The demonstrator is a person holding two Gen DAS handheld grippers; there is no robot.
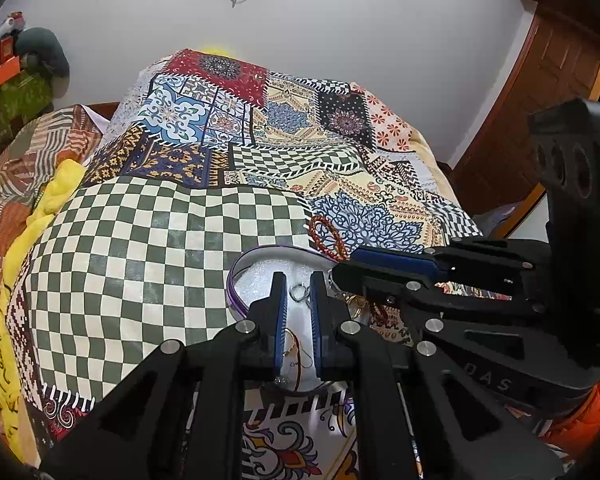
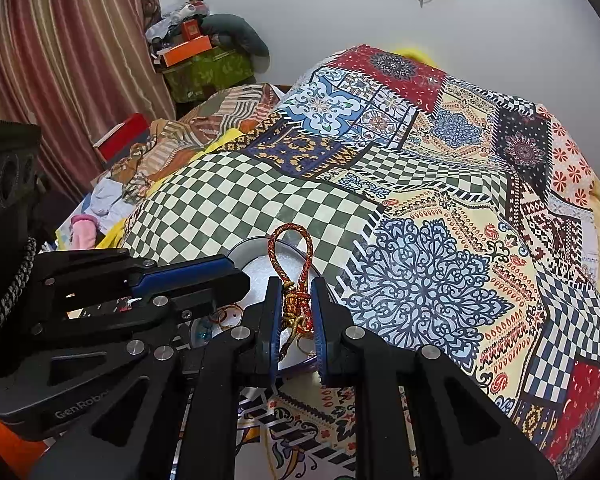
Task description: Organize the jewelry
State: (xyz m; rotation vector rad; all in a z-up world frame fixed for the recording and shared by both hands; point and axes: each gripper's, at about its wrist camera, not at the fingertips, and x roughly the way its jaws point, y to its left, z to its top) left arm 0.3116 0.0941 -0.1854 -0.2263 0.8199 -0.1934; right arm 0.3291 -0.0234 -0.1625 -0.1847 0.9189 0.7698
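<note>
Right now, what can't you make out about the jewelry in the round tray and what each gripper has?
- Round purple-rimmed tray with white foam: its near part is hidden by both grippers in both views.
- Small gold pieces: too small and half covered by the left gripper; type unclear.
- Left gripper's hold: a silver ring shows between the jaws, contact unclear.
- Red-and-gold braided bracelet: its knot end is hidden between the right gripper jaws.
</note>
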